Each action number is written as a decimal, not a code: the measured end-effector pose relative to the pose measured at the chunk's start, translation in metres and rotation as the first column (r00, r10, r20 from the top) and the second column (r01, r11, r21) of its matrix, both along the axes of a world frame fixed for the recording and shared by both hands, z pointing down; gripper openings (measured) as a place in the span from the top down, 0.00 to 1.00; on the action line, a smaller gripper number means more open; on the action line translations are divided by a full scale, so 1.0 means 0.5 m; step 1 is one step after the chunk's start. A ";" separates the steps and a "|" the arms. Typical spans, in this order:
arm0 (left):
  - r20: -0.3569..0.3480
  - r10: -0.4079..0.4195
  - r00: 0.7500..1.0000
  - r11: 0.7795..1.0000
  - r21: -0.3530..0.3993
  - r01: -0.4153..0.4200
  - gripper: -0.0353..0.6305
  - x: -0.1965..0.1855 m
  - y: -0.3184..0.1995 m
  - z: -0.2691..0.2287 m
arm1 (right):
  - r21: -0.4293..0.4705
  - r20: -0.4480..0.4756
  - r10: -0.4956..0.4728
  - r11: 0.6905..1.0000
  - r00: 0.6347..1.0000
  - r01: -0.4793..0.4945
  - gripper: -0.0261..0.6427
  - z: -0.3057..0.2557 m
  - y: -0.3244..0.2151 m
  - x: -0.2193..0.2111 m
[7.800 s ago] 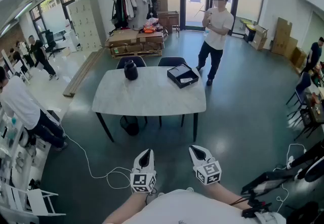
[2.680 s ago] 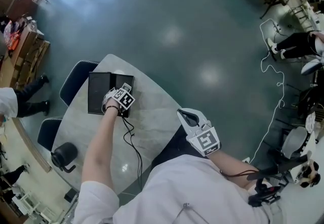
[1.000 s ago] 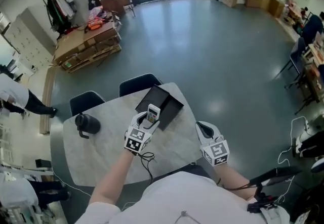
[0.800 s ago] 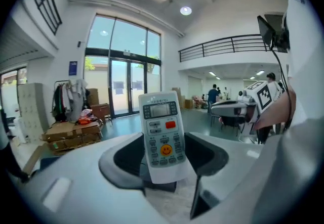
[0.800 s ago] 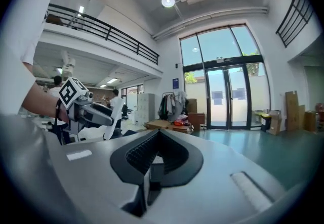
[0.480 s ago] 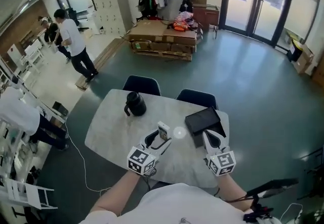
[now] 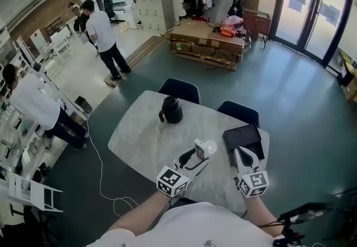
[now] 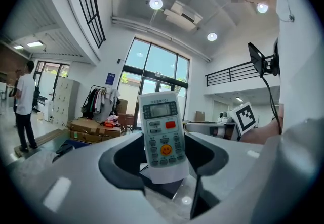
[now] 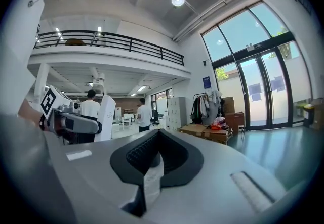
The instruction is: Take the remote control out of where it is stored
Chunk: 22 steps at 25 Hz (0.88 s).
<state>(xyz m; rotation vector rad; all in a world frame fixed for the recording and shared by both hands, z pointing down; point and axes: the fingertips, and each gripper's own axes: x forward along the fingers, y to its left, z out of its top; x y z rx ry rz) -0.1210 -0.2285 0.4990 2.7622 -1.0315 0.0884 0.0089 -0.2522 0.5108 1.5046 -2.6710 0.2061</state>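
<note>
- The left gripper [image 7: 195, 158] clamps the white remote control [image 8: 162, 134] upright between its jaws, above the tabletop's [image 7: 148, 134] near edge.
- The right gripper [image 7: 244, 156], jaws together and empty, sits by the open black box [image 7: 243, 137] near the right corner.

Between the fingers [image 8: 121, 165] of the left gripper [image 8: 164, 162] the remote control [image 8: 162, 127] loses its lower end — button print (tiny) unreadable.

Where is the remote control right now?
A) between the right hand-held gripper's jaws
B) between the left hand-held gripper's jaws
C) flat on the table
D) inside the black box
B: the left gripper view shows the remote control upright between the jaws of the left hand-held gripper; the right hand-held gripper has its jaws together on nothing.
</note>
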 end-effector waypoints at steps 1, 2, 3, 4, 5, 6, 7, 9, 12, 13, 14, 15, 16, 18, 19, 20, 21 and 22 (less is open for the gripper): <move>-0.001 0.005 1.000 1.000 0.001 -0.005 0.56 0.006 0.000 0.001 | -0.002 0.000 0.003 1.000 1.000 -0.003 0.92 0.002 0.000 0.001; -0.002 0.010 1.000 1.000 0.001 -0.010 0.56 0.012 0.001 0.001 | -0.004 -0.001 0.004 1.000 1.000 -0.004 0.92 0.004 -0.001 0.002; -0.002 0.015 1.000 1.000 0.002 -0.015 0.56 0.017 0.002 0.001 | -0.005 -0.004 0.004 1.000 1.000 -0.004 0.92 0.005 -0.001 0.003; -0.001 0.020 1.000 1.000 0.003 -0.020 0.56 0.021 0.003 0.001 | -0.006 -0.007 0.004 1.000 1.000 -0.004 0.92 0.006 0.000 0.003; 0.000 0.024 1.000 1.000 0.005 -0.024 0.56 0.024 0.003 0.001 | -0.007 -0.010 0.003 1.000 1.000 -0.004 0.92 0.006 0.000 0.003; 0.000 0.029 1.000 1.000 0.006 -0.029 0.56 0.027 0.004 0.002 | -0.008 -0.012 0.004 1.000 1.000 -0.004 0.92 0.008 0.000 0.003; 0.000 0.032 0.999 0.999 0.006 -0.032 0.56 0.029 0.005 0.003 | -0.010 -0.012 0.005 1.000 1.000 -0.005 0.92 0.010 0.001 0.004; 0.000 0.035 0.999 0.999 0.005 -0.035 0.56 0.032 0.005 0.004 | -0.015 -0.011 0.009 1.000 1.000 -0.009 0.92 0.014 0.002 0.006; 0.001 0.032 0.999 0.999 0.004 -0.032 0.56 0.032 0.005 0.003 | -0.022 -0.010 0.011 1.000 1.000 -0.011 0.92 0.017 0.005 0.006; 0.001 0.032 0.999 0.999 0.004 -0.032 0.56 0.031 0.005 0.003 | -0.024 -0.010 0.010 1.000 1.000 -0.010 0.92 0.018 0.006 0.004; 0.001 0.032 0.999 0.999 0.003 -0.032 0.56 0.030 0.004 0.004 | -0.026 -0.011 0.009 1.000 1.000 -0.009 0.92 0.019 0.007 0.002; 0.001 0.033 0.999 0.999 0.004 -0.033 0.56 0.029 0.003 0.005 | -0.028 -0.012 0.008 1.000 1.000 -0.008 0.92 0.021 0.008 0.000; 0.002 0.035 0.999 0.999 0.005 -0.035 0.56 0.029 0.003 0.005 | -0.030 -0.013 0.007 1.000 1.000 -0.007 0.92 0.022 0.008 -0.002; 0.004 0.038 0.999 0.999 0.008 -0.038 0.56 0.030 0.003 0.003 | -0.031 -0.016 0.008 0.999 1.000 -0.008 0.92 0.025 0.010 -0.003; 0.004 0.039 0.999 0.999 0.009 -0.039 0.56 0.030 0.003 0.002 | -0.032 -0.016 0.009 0.999 1.000 -0.010 0.92 0.025 0.011 -0.002; 0.005 0.041 0.999 0.999 0.009 -0.041 0.56 0.031 0.002 0.001 | -0.033 -0.016 0.010 0.999 1.000 -0.011 0.92 0.026 0.011 -0.001; 0.005 0.042 0.999 0.999 0.009 -0.042 0.56 0.033 0.002 0.001 | -0.035 -0.016 0.012 0.999 1.000 -0.012 0.92 0.026 0.011 0.000; 0.006 0.044 0.999 0.999 0.008 -0.044 0.56 0.035 0.002 0.001 | -0.036 -0.016 0.012 0.999 1.000 -0.013 0.92 0.027 0.010 0.001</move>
